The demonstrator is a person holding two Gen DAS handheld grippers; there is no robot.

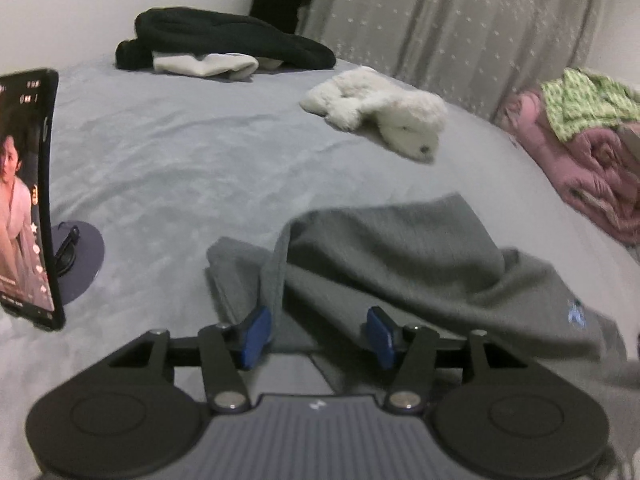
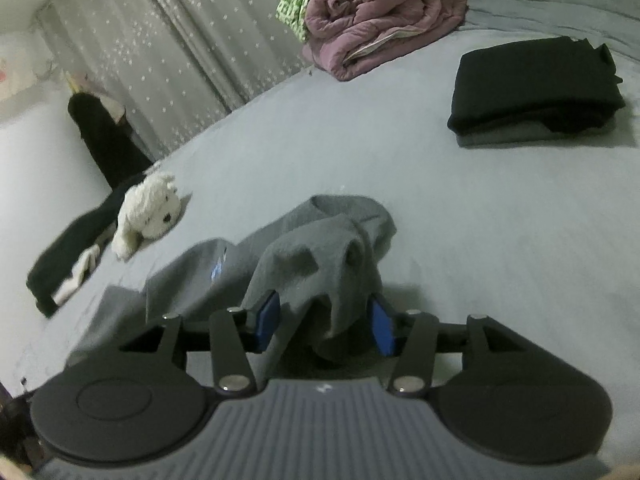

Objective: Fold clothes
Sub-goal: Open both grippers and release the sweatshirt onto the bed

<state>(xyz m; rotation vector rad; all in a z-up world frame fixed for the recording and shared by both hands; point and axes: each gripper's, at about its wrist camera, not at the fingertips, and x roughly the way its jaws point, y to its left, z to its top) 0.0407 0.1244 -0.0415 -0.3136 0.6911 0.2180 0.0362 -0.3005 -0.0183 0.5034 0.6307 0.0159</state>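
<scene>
A grey garment with a small blue logo lies crumpled on the light grey bed. My left gripper is open, its blue pads either side of the garment's near edge, with cloth between them. In the right wrist view the same grey garment bunches up and drapes over and between my right gripper, whose blue pads stand apart around the cloth.
A phone on a stand is at the left. A white plush toy, a dark clothes pile, a pink quilt and a folded black stack lie on the bed. A curtain hangs behind.
</scene>
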